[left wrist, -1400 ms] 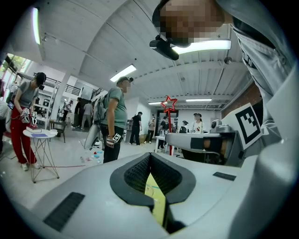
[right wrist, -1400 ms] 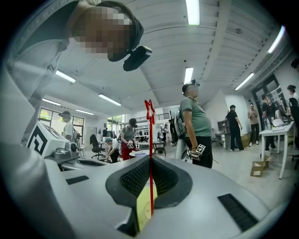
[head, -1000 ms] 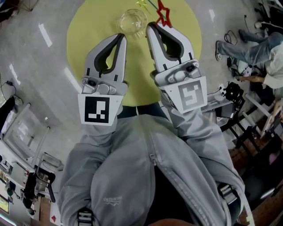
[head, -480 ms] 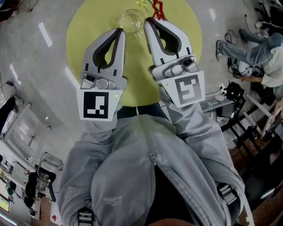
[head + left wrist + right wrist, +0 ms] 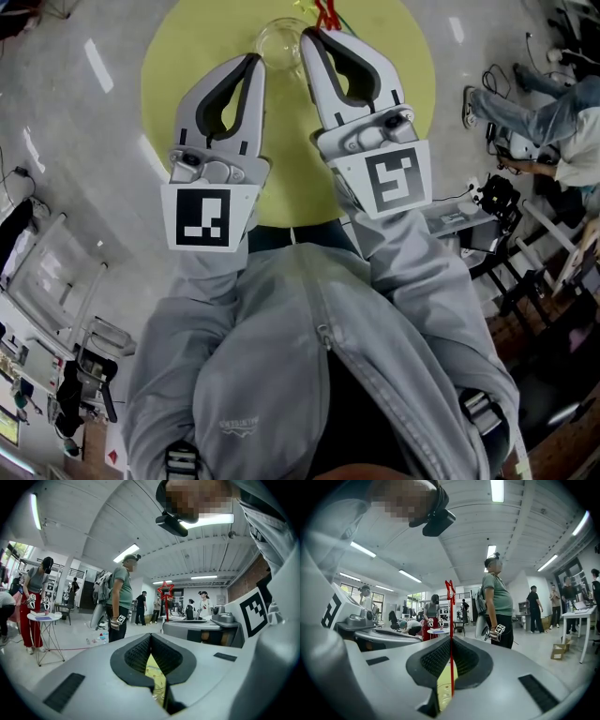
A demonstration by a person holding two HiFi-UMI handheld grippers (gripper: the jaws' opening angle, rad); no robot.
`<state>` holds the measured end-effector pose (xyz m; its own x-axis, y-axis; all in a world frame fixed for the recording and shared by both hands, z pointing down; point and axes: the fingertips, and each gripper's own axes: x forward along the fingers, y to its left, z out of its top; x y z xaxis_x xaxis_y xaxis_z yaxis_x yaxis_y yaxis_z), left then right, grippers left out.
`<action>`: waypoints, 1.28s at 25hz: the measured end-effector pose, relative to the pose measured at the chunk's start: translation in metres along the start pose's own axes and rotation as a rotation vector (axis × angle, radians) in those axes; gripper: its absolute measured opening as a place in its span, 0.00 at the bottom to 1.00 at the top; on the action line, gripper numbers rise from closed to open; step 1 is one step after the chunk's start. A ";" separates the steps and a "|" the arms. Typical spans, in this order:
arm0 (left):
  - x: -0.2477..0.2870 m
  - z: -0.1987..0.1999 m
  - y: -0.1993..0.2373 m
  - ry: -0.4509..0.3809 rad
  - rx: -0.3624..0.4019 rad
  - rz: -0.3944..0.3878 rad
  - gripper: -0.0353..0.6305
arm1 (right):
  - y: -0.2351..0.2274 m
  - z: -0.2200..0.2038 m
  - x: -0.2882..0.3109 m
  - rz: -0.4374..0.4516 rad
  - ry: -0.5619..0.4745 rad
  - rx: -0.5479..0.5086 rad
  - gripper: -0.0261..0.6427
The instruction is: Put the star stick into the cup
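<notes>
A clear cup [image 5: 277,41] stands on the far part of the round yellow table [image 5: 187,56]. My right gripper [image 5: 307,36] is shut on the thin red stem of the star stick [image 5: 451,667]. Its tip is at the cup's right rim. The red star [image 5: 326,13] sticks out past the jaws and shows edge-on in the right gripper view [image 5: 450,590]. The left gripper view shows the star [image 5: 165,591] upright to the right. My left gripper [image 5: 253,62] is shut with nothing in it, just short of the cup on its near left side.
The table's near edge [image 5: 281,223] lies under my arms, with grey floor [image 5: 84,141] all round. In the gripper views a person in a green shirt [image 5: 499,606] stands nearby. Other people, small tables [image 5: 44,618] and desks stand farther off.
Both grippers have moved forward over the table. The right one carried the red star stick left, up to the cup's right rim. The left one closed in on the cup.
</notes>
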<state>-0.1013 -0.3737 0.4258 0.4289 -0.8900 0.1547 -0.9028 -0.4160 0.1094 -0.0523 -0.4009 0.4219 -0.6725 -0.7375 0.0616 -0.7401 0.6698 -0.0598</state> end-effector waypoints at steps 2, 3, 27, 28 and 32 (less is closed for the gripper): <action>0.003 -0.003 0.001 0.006 0.001 -0.003 0.08 | -0.002 -0.005 0.003 0.000 -0.005 0.014 0.09; 0.005 -0.006 0.003 0.010 0.000 -0.002 0.08 | -0.003 -0.006 0.008 0.002 -0.008 0.016 0.09; 0.035 -0.042 0.023 0.060 -0.021 0.022 0.08 | -0.021 -0.060 0.057 0.027 0.062 0.042 0.09; 0.035 -0.041 0.023 0.060 -0.022 0.023 0.08 | -0.021 -0.063 0.058 0.027 0.070 0.046 0.09; 0.032 -0.040 0.027 0.063 -0.028 0.027 0.08 | -0.015 -0.074 0.061 0.031 0.106 0.075 0.09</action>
<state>-0.1104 -0.4060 0.4732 0.4067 -0.8868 0.2195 -0.9130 -0.3861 0.1319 -0.0823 -0.4500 0.4998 -0.6948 -0.7004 0.1633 -0.7190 0.6812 -0.1375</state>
